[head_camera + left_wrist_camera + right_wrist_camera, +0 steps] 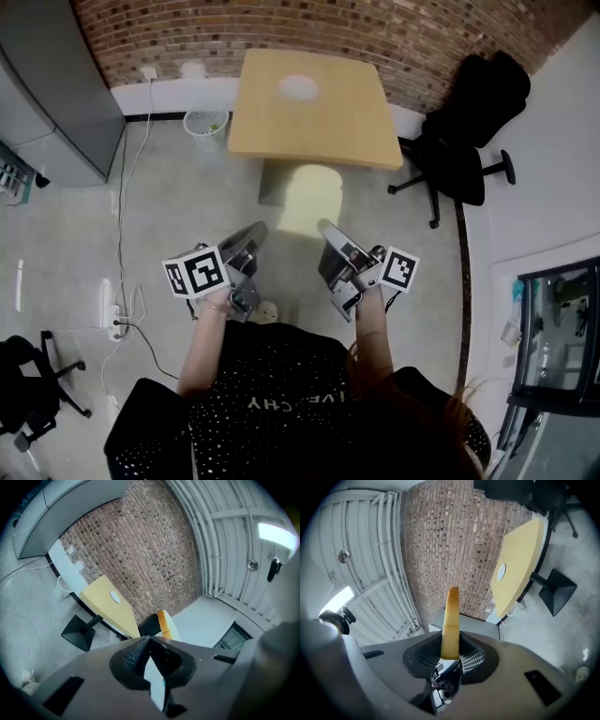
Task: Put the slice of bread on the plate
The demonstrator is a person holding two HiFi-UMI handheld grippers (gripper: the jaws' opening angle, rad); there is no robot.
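Observation:
A pale slice of bread (pixel 312 199) with a tan crust stands upright on its edge, and my right gripper (pixel 328 228) is shut on its lower edge. In the right gripper view the bread (pixel 451 620) rises edge-on from between the jaws of the right gripper (pixel 451 645). My left gripper (pixel 255 231) is level beside it, its jaws closed with nothing in them. From the left gripper (pixel 150 641) the bread (pixel 165 623) shows just beyond and to the right. A white plate (pixel 298 88) lies on the yellow table (pixel 347 122), well ahead of both grippers.
A white wire wastebasket (pixel 204 125) stands left of the table by the brick wall. A black office chair (pixel 464 141) is to the table's right. A grey cabinet (pixel 52 94) fills the far left. A power strip with cables (pixel 117 321) lies on the floor at left.

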